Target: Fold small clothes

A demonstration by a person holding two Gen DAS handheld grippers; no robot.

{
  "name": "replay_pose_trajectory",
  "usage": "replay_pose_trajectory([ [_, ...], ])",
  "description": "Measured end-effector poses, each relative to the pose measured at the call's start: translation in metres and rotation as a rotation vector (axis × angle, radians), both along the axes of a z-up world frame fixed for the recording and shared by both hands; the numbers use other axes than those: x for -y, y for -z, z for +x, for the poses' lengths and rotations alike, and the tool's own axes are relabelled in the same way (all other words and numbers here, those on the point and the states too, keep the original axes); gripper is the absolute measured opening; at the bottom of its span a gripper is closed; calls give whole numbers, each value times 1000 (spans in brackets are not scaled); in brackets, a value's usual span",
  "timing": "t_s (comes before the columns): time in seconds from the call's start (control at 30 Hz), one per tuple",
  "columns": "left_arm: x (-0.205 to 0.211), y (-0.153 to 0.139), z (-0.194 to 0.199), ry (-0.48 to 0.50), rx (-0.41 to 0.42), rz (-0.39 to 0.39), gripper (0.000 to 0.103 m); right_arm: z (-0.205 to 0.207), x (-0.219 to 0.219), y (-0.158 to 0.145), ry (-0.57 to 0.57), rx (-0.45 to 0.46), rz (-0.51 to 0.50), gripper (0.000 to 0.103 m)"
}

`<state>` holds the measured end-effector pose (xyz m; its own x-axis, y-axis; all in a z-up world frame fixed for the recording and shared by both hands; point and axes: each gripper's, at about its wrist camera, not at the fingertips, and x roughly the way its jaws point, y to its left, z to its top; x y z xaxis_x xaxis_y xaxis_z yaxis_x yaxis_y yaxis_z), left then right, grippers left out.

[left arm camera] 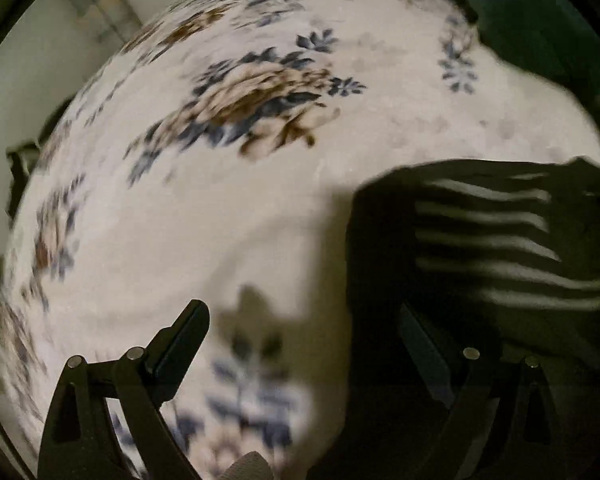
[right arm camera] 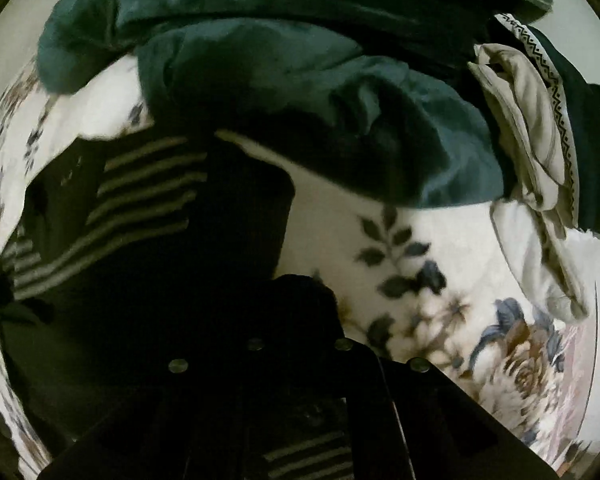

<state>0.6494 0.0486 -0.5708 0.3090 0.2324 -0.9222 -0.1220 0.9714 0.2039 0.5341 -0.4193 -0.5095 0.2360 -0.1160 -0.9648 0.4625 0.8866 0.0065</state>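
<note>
Two grippers are pointed steeply down at a flower-printed bedspread (left arm camera: 228, 208). The left gripper (left arm camera: 304, 320) is held with its jaws spread wide, one finger over bare bedspread, the other at the edge of a black garment with grey stripes (left arm camera: 480, 240); nothing is pinched between them. The right gripper (right arm camera: 300, 292) is pressed together on a bunched fold of that same black garment, which is spread on the bedspread. A dark green garment (right arm camera: 300, 92) is heaped beyond it, beside a cream cloth (right arm camera: 528, 120).
</note>
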Motion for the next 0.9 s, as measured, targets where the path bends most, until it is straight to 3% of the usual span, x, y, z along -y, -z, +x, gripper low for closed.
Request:
replay_pose_trajectory([
  [0.17,-10,3,42,-19,-7,29,96,23,9,12,75,7,6,5],
  [0.23,-14,-9,37,-4,10,9,96,33,4,18,28,-88,-14,5],
  [0.27,-17,-16,30,6,25,2,96,36,0,18,1,-134,-23,10],
  [0.3,-20,-20,21,11,31,-1,96,40,-4,15,-16,-152,-32,21],
  [0.4,-35,-29,-14,-17,39,-63,96,39,-30,-30,-102,-16,-26,43],
  [0.47,-43,-26,-42,-51,33,-119,96,50,-64,-45,-229,44,89,47],
  [0.57,-48,-10,-74,-83,-3,-200,96,81,-142,-32,-484,5,287,49],
  [0.67,-45,1,-96,-107,-13,-303,95,120,-228,-2,-718,-51,339,49],
  [0.73,-41,3,-105,-110,21,-365,82,135,-275,20,-833,-107,348,49],
  [0.8,-36,6,-107,-97,35,-396,42,145,-311,43,-886,-166,324,49],
  [0.87,-30,11,-106,-78,40,-434,9,150,-333,61,-925,-210,288,49],
  [0.9,-26,12,-106,-70,42,-429,7,150,-337,65,-938,-214,272,48],
])
